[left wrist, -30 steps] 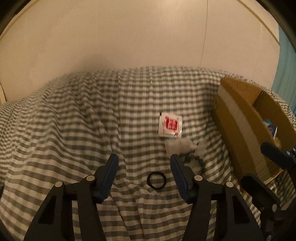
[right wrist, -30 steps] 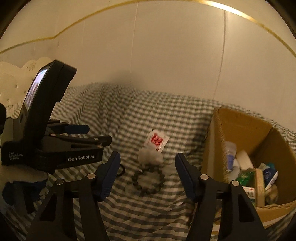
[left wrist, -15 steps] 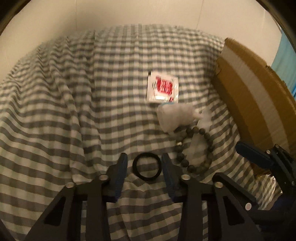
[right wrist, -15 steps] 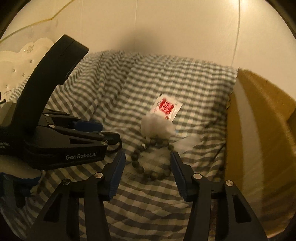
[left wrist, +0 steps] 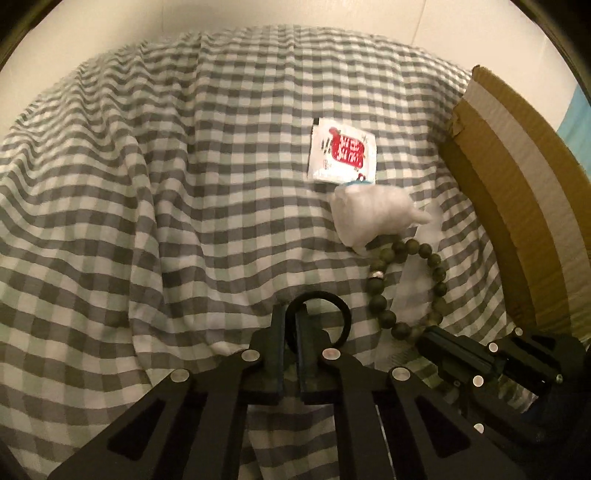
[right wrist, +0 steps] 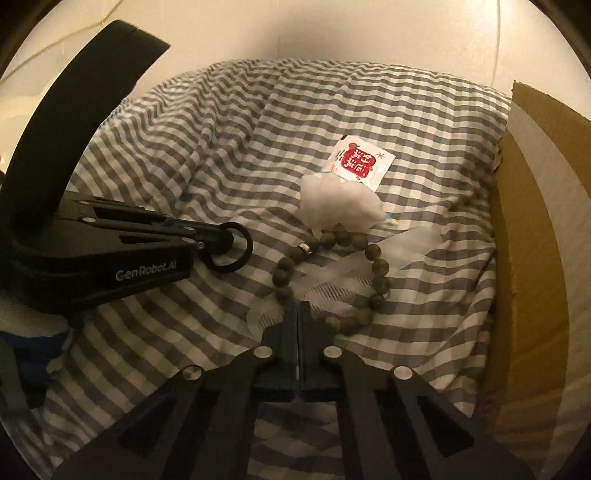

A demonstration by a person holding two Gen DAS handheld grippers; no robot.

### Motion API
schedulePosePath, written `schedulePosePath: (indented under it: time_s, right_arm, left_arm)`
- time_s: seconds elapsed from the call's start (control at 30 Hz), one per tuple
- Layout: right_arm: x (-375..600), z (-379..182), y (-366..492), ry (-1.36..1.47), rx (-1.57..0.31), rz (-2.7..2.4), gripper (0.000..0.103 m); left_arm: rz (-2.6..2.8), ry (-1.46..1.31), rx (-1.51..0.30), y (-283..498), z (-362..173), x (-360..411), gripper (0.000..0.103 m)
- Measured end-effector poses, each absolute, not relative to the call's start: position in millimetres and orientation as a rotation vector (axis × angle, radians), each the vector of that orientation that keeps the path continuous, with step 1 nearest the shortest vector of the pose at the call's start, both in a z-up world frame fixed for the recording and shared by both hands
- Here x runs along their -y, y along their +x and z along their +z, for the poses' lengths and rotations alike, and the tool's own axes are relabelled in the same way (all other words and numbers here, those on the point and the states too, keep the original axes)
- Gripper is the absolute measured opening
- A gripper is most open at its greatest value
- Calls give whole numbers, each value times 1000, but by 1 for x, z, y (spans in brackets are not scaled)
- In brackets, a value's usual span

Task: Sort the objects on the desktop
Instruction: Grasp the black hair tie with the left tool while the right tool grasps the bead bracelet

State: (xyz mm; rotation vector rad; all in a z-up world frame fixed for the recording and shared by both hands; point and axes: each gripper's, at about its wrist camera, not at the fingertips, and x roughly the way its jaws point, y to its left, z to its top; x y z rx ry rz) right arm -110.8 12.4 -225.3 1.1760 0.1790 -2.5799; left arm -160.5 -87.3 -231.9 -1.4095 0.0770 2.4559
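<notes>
Left-wrist and right-wrist fisheye views of a desk covered by a rumpled grey-and-white checked cloth [left wrist: 221,206]. The left gripper [left wrist: 291,314] was clenched on the near rim of a black ring [left wrist: 341,308], which passed between its pads while the rest of the loop stood out beyond the fingertips; in the right-wrist view the same ring [right wrist: 236,251] hung from the tips of that gripper [right wrist: 216,240], just above or against the cloth, which of the two could not be told. The right gripper [right wrist: 297,308] was pressed down with its jaws fully together at the near edge of a dark green bead bracelet [right wrist: 332,273]. A translucent plastic comb [right wrist: 332,280] lay inside and under the bracelet loop, and its near end ran up to the fingertips; whether the pads actually pinched the comb, a bead or only cloth could not be made out. In the left-wrist view the right gripper [left wrist: 428,334] met the bracelet [left wrist: 413,288] at its nearest beads. Beyond the bracelet, touching its far side, lay a crumpled white tissue-like wad [left wrist: 373,214], and behind that a white sachet with a red label [left wrist: 343,155], its near edge overlapped by the wad. A cardboard box [left wrist: 517,192] with a pale tape strip stood at the right edge of the cloth, well apart from the ring; its inside was not visible. A plain cream wall [right wrist: 332,33] closed the background.
</notes>
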Motion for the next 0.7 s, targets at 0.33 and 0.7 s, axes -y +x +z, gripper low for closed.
schedulePosePath:
  time_s: [0.33, 0.7]
  right_arm:
    - [-25, -197, -101, 1077, -104, -2676, 0]
    - [-38, -229, -146, 1310, -101, -2799, 36]
  left_arm:
    - [2528, -1289, -22, -141, -190, 98, 4]
    - [2566, -1229, 61, -140, -172, 107, 4]
